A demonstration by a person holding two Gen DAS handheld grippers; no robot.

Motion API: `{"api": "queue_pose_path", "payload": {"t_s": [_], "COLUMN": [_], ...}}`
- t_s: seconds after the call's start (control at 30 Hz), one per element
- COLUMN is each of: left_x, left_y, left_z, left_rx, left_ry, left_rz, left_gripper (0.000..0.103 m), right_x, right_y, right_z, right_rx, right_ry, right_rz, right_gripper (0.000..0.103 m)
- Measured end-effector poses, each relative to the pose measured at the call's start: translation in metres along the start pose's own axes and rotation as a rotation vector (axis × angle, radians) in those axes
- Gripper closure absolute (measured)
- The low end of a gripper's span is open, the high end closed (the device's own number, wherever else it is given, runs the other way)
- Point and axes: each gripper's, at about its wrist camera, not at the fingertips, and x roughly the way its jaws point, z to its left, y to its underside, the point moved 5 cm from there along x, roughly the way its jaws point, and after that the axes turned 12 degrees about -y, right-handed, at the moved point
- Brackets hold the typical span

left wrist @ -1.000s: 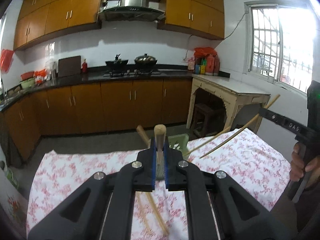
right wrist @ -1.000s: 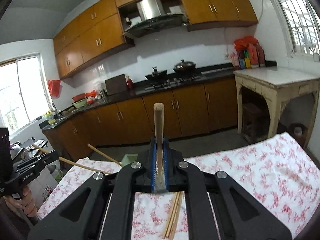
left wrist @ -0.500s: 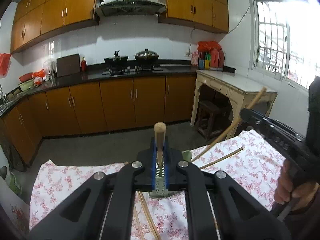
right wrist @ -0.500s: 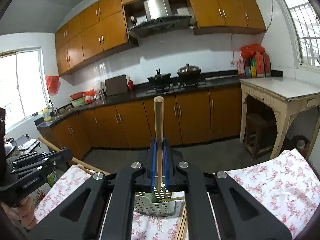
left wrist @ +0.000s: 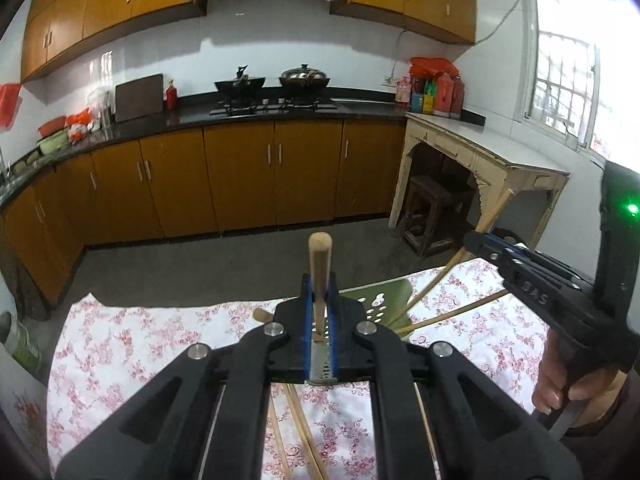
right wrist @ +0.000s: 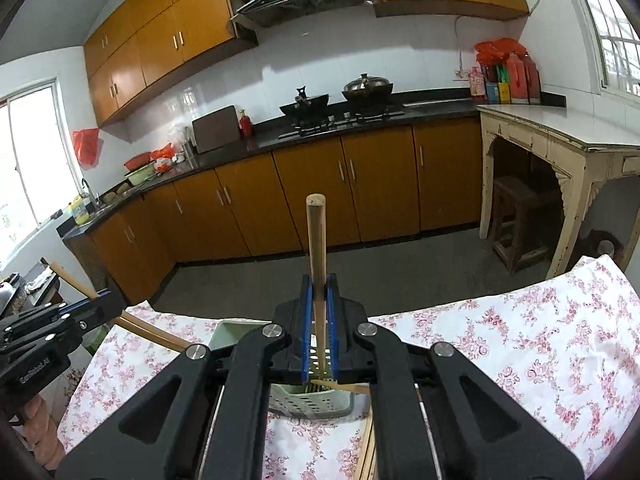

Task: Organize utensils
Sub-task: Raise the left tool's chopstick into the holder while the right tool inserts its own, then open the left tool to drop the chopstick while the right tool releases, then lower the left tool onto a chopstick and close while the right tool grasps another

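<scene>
Tools grip one chopstick each. Left tool point(left wrist: 319, 322) is pinched on an upright chopstick point(left wrist: 320, 264), its lower end just above the green holder point(left wrist: 376, 304). Right tool point(right wrist: 319, 326) clamps a second chopstick point(right wrist: 316, 248), also upright, its tip down inside the holder point(right wrist: 312, 400). The holder stands on a worktop point(right wrist: 520, 344) under a floral cloth. One more chopstick point(left wrist: 448, 316) leans out of the holder to its right. Loose chopsticks point(left wrist: 304, 436) lie on the cloth nearer than the holder, partly hidden by the tools.
</scene>
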Motion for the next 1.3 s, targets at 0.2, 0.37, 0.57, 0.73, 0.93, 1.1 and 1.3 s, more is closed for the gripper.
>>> {"api": "queue_pose_path", "payload": {"t_s": [0.2, 0.37, 0.57, 0.73, 0.93, 1.1, 1.3], "left_x": [-0.008, -0.028, -0.066, -0.095, -0.071, -0.023, 0.005], "left_y": [0.0, 0.001, 0.01, 0.05, 0.116, 0.17, 0.21], "left_z": [0.018, 0.031, 0.054, 0.074, 0.081, 0.083, 0.074], "left_rx": [-0.037, -0.075, -0.119, -0.11, -0.083, -0.12, -0.12], "left_ry": [-0.015, -0.027, -0.051, -0.114, -0.159, -0.171, -0.159], "left_rz": [-0.014, -0.044, -0.098, -0.135, -0.038, 0.097, 0.179], "left_gripper": [0.087, 0.079, 0.073, 0.068, 0.063, 0.063, 0.063], "right_x": [-0.017, -0.039, -0.085, -0.12, -0.104, -0.052, -0.002], "right_y": [-0.005, -0.009, -0.006, 0.023, 0.088, 0.148, 0.19], "right_z": [-0.002, 0.0, 0.003, -0.016, -0.061, -0.07, -0.05], "right_rx": [0.011, 0.008, -0.008, -0.003, 0.073, 0.154, 0.13], "right_ry": [0.018, 0.03, 0.049, 0.099, 0.183, 0.151, 0.09], "right_rz": [-0.028, -0.062, -0.119, -0.127, 0.007, 0.18, 0.32], "right_gripper": [0.079, 0.079, 0.079, 0.079, 0.079, 0.079, 0.079]}}
